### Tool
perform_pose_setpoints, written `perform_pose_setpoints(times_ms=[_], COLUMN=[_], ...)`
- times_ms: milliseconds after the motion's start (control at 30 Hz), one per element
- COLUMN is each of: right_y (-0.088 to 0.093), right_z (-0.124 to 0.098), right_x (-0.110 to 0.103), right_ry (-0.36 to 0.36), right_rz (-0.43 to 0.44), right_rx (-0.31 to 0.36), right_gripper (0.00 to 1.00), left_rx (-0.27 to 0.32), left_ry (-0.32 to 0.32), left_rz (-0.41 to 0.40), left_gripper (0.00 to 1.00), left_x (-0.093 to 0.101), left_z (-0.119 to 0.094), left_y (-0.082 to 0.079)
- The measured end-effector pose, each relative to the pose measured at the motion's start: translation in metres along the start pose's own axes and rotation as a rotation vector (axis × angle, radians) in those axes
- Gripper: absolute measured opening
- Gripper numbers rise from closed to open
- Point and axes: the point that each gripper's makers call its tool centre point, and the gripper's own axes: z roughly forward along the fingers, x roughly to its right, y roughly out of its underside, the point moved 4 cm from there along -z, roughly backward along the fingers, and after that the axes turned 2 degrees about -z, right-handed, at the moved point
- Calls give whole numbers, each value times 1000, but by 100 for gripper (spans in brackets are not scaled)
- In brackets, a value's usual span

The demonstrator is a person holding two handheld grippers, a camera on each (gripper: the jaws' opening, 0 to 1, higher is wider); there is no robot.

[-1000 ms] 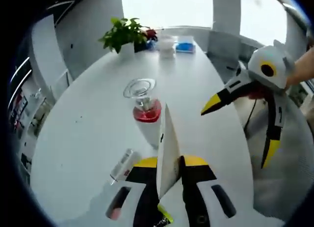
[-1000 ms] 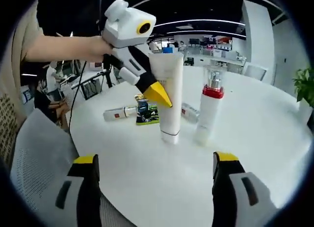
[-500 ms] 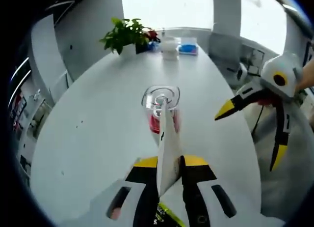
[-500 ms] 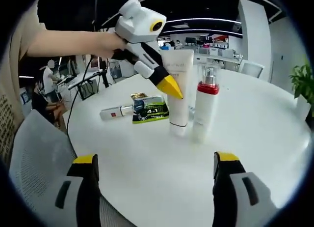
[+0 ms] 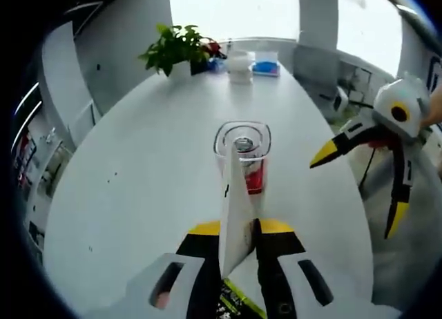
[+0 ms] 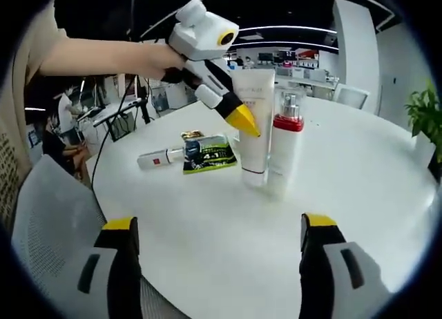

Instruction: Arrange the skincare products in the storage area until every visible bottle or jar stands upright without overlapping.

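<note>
The left gripper (image 6: 243,120) pinched the upright tube (image 6: 252,129), just beside the pump bottle (image 6: 284,150) on the bench (image 6: 228,215). The right gripper's (image 6: 215,260) fingers gaped wide, empty.

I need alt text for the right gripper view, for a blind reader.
The left hand-held gripper grips a white tube standing upright beside a pump bottle on a white table. A green sachet and small tube lie flat behind.

The white round worktop (image 6: 207,236) carries a white tube (image 6: 253,129) standing cap-down, with a red-collared pump bottle (image 6: 283,150) upright just beside it. A small tube (image 6: 160,157) and a green sachet (image 6: 209,153) lie flat nearby; a potted plant (image 5: 176,50) stands at the far edge.
</note>
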Motion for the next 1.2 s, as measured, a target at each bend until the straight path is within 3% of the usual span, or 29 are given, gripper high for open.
perform_pose_setpoints(times_ms=[333,467,667,833,1000,1200], right_y=[2,3,5,6,5,5], right_z=[1,1,2,3,2,3], right_x=[-2,-2,-3,-4,-5,-8], right_ry=[-7,-5,-1,-6,-9,-18], right_rz=[-9,-10,-17,-26,-19,-29], right_rx=[-7,-9,-19,-27,-22,-27], right_gripper=[97,97,98,97,97,97], left_rx=[-21,-17,-20,16,10,27], left_ry=[-1,-4,-25,-21,-44,-61], left_rz=[-9,-48,-68,-124,-155,-204], left_gripper=[14,23,29,36,41,55], left_x=[0,-1,-4,-1,3,13], left_z=[1,-1,-10,-22,-33,-51], left_y=[4,8,11,13,25,39])
